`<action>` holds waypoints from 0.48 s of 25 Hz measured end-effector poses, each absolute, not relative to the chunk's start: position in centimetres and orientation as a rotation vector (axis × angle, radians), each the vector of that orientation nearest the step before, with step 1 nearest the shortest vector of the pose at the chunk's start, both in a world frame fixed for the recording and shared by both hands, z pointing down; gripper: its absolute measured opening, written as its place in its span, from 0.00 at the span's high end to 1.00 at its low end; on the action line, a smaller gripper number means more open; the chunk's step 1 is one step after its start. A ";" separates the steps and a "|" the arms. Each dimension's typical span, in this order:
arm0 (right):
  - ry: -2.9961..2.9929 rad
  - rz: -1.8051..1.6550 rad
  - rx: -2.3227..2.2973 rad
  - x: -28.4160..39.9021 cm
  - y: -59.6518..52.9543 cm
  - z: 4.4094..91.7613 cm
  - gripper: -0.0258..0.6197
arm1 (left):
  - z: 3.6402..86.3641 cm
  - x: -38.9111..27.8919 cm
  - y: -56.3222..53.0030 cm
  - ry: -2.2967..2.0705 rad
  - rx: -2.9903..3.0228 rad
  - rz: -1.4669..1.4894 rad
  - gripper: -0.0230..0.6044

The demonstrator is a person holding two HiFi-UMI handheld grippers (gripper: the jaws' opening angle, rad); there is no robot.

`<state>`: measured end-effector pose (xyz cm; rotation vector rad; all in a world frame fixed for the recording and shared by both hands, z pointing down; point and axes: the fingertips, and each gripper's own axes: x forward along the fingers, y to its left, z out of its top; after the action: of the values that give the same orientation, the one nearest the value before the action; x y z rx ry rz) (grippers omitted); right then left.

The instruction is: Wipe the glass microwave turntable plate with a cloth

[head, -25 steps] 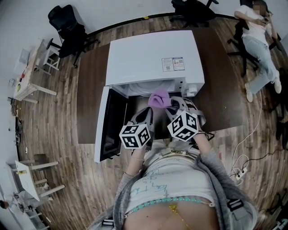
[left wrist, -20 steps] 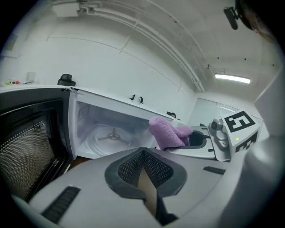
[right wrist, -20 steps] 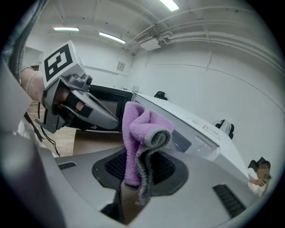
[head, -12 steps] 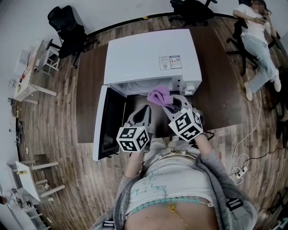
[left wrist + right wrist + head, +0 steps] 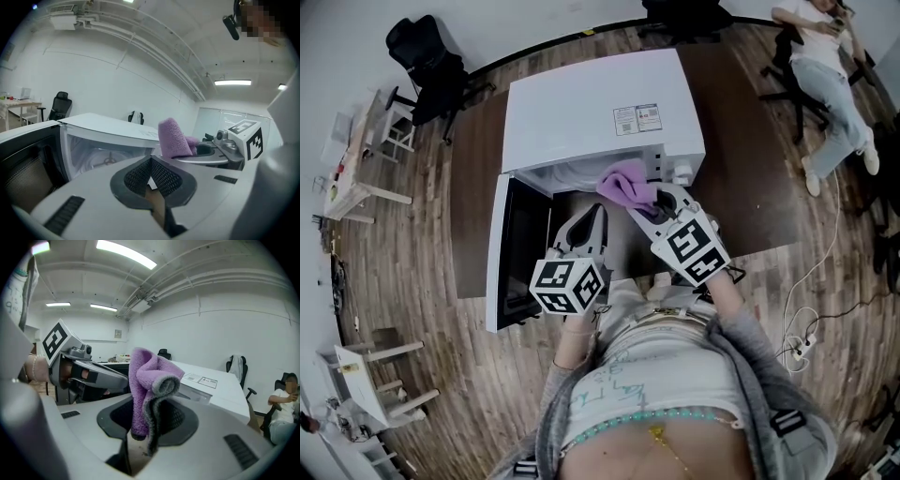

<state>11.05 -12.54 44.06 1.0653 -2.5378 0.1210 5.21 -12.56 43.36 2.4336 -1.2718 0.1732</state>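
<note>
From above, a white microwave (image 5: 600, 103) stands open on a dark table (image 5: 473, 216) over plank flooring (image 5: 412, 281). The left gripper (image 5: 151, 176), jaws together and empty, faces the cavity. The right gripper (image 5: 140, 427) pinches the purple cloth (image 5: 147, 376), white walls (image 5: 225, 324) behind.

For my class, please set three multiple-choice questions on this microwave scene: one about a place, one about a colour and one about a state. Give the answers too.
1. Where does the microwave stand?
A. on the floor
B. on a dark table
C. on a chair

2. What colour is the cloth in the right gripper?
A. yellow
B. green
C. purple

3. How is the microwave's door?
A. open
B. shut
C. taken off

Answers:
1 B: the head view shows brown tabletop on both sides of it.
2 C: it is purple with a grey edge and is pinched between the jaws.
3 A: it stands swung out at the person's left.
</note>
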 end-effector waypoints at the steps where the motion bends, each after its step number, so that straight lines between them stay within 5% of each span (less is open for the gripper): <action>1: -2.544 0.124 1.068 11.1 -12.4 43.8 0.77 | 43.1 5.3 -12.5 -1.277 2.446 0.172 0.95; 12: -2.625 0.121 1.049 10.9 -12.1 41.5 0.77 | 40.6 5.0 -12.8 -1.325 2.513 0.139 0.95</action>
<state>10.91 -12.06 41.46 1.0489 -2.6253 0.1214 5.03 -12.80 40.56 2.5126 -1.3249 0.1393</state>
